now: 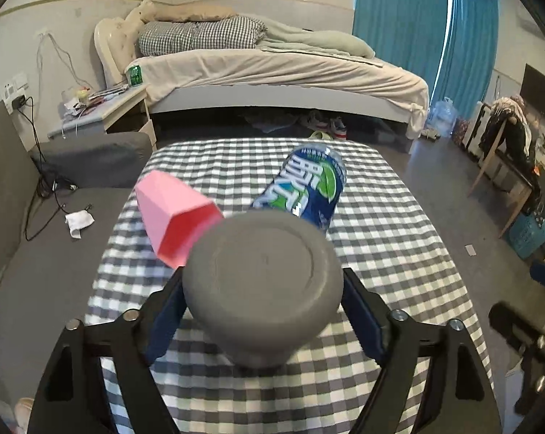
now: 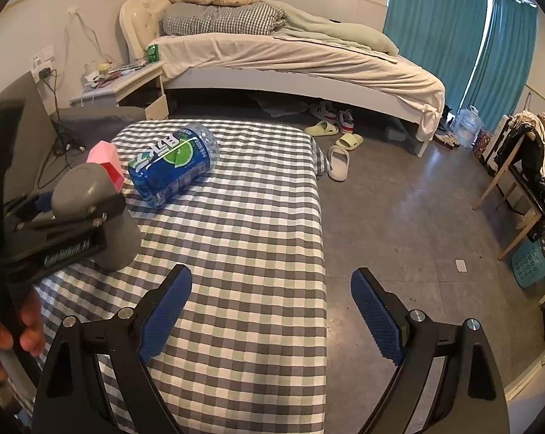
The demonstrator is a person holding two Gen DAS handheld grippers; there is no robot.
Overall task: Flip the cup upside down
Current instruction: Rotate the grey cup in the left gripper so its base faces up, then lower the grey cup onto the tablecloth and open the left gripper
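A grey cup stands with its flat base up between my left gripper's blue pads, which are shut on its sides; its wider mouth end is down near the checked tablecloth. In the right wrist view the same cup sits in the left gripper at the far left, its rim at the cloth. My right gripper is open and empty, hovering over the table's right edge.
A pink faceted cup and a blue drink bottle lie on their sides just behind the grey cup. A grey sofa is left of the table; bare floor, slippers and a bed lie beyond.
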